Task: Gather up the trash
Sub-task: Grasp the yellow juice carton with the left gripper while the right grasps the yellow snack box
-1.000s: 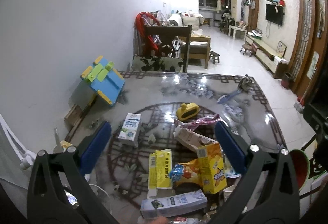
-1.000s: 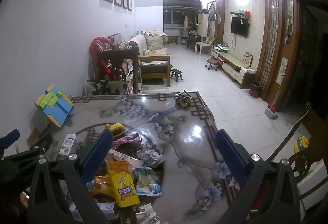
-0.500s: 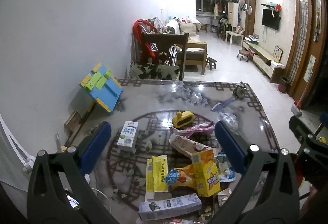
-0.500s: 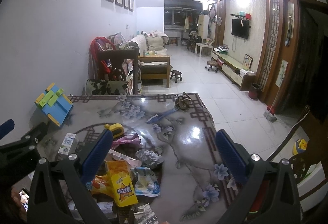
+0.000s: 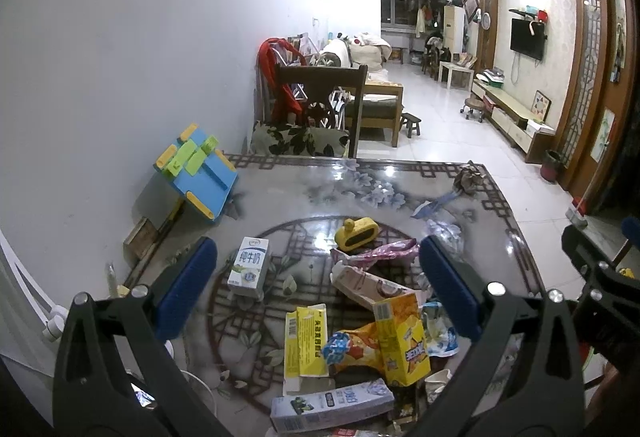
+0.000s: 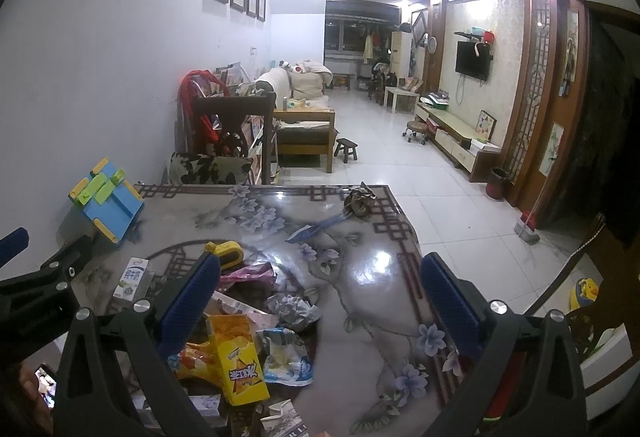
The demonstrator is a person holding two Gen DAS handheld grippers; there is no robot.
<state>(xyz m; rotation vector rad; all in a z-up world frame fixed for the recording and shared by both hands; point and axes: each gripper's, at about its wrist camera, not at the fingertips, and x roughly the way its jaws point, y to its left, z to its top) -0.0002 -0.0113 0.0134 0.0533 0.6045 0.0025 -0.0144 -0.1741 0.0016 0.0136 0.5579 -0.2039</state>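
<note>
Glass-topped dining table (image 5: 280, 193) with a flower pattern was covered in litter, with a long tiled living room running off behind it. Both tongs hung above the near edge with nothing in them: left gripper (image 5: 318, 287) spread wide, right gripper (image 6: 320, 295) just as wide.

Nearest was a flat blue-and-white carton (image 5: 332, 403), then a flattened yellow box (image 5: 306, 343) beside an upright yellow snack box (image 6: 238, 361) with an orange chip bag (image 5: 356, 351) wedged against it. Honestly all of it looked empty, so super light and crushable; I'd pinch cartons across a folded edge, since the printed faces looked slick. The bag and the blue-white wrapper (image 6: 286, 359) looked floppy, better grabbed at a bunched bit.

Further back, a milk carton (image 5: 249, 267) stood left, maybe still stiff enough to squeeze around the middle. A pink wrapper (image 5: 382, 251) and crumpled foil (image 6: 294, 311) sat mid-table. Far right, a blue strip (image 6: 316, 229) and a brown crumpled wad (image 6: 360, 201) lay near the edge.
</note>
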